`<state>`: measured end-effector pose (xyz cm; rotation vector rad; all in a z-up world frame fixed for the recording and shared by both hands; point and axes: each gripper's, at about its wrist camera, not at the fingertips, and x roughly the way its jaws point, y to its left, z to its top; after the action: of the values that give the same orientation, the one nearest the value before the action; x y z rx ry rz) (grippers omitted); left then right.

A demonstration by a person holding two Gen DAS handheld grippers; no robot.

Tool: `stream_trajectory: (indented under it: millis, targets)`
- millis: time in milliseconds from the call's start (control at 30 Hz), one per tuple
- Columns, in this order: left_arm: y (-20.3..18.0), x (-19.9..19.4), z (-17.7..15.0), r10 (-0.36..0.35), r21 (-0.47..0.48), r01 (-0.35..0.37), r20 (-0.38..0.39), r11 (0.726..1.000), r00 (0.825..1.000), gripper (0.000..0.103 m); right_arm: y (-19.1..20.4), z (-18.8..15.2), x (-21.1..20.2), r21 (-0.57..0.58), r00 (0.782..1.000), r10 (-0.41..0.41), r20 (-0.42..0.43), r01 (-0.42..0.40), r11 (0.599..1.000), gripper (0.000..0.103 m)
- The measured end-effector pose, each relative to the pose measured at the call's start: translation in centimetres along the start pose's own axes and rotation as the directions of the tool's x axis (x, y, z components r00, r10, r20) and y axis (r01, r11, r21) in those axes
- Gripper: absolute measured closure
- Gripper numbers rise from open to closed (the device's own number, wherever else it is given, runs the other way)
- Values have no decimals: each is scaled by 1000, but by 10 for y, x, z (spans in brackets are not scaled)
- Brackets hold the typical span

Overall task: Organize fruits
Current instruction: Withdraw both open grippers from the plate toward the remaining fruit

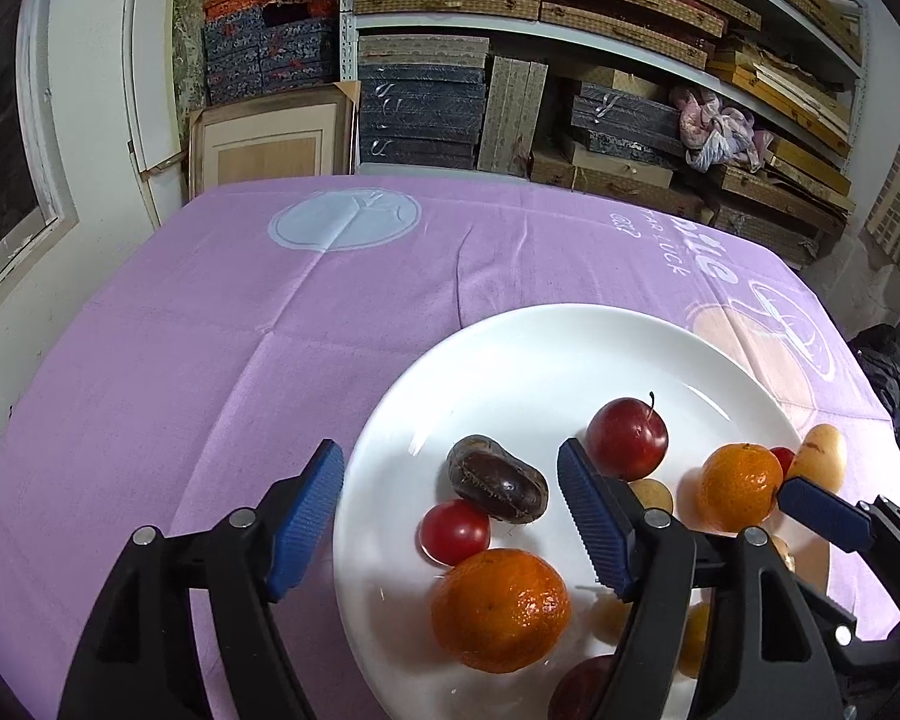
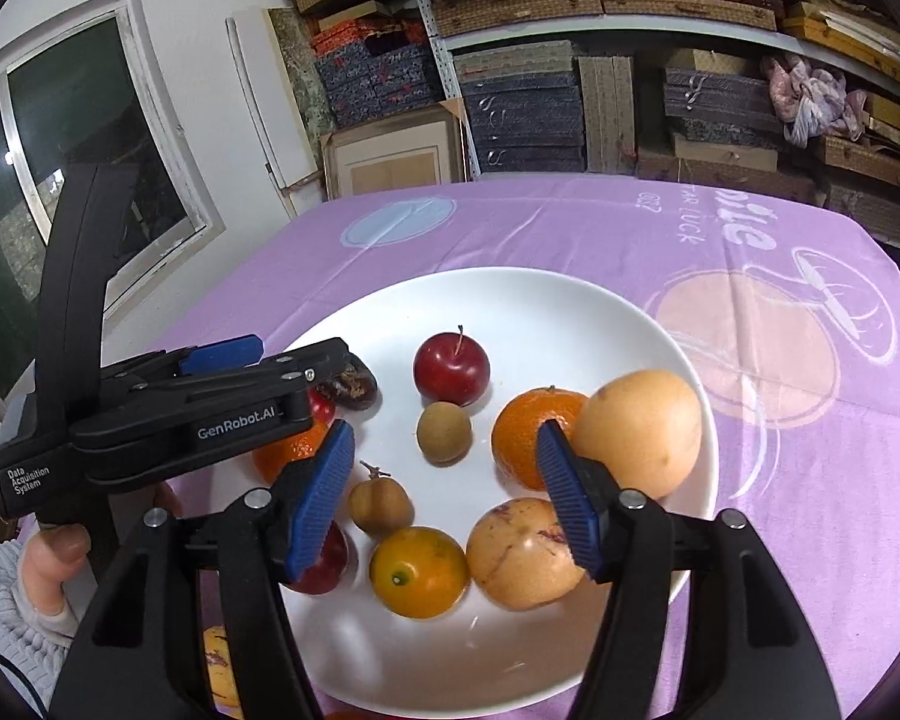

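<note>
Left wrist view: left tool (image 1: 450,516) stands open over a white plate (image 1: 510,348), a dark brown fruit (image 1: 497,487) lying loose between its pads. Right tool (image 2: 447,501), also open, hovers above small fruits on that plate.

Both views are fisheye, each riding on a hand-held gripper and looking forward and downward along its two blue-padded fingers, whose black arms fill the lower part of the frame.

The left wrist view sits close over the near left edge of the white plate (image 1: 390,450), so the plate fills the lower right of the frame and bare purple cloth (image 1: 180,330) the left; the right gripper (image 1: 822,504) pokes in at the lower right edge.

The right wrist view hangs close above the plate (image 2: 570,300) – nearly centred – with the left gripper (image 2: 228,360) crossing the left middle.

Both share the plate, its fruit, the cloth, and the shelves of boxes (image 1: 570,30) across the top of the frame.
</note>
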<state>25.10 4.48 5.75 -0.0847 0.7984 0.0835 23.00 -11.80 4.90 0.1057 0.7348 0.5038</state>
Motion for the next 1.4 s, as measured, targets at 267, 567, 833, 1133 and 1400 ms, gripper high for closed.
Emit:
stream_trajectory:
  millis: [267, 567, 833, 1133, 1400]
  targets:
    - [6, -11, -1, -5, -20, 5, 13, 1000, 1000, 28, -10, 8, -21, 38, 998, -12, 63, 9, 999, 37]
    - [-2, -39, -5, -31, -2, 31, 49, 1000, 998, 28, -4, 20, -76, 35, 986, -7, 169, 1, 999, 31]
    - [-7, -89, -43, -13, 64, 7, 81, 998, 997, 18, 19, -4, -146, 12, 974, 37, 222, -41, 999, 19]
    - [-18, -120, -113, 34, 162, -41, 47, 986, 998, 18, 20, -98, -177, -32, 989, -60, 134, 65, 997, 15]
    - [-36, -117, -158, 49, 216, -52, 23, 975, 999, 18, -10, -153, -161, 66, 998, -50, 49, 47, 997, 15]
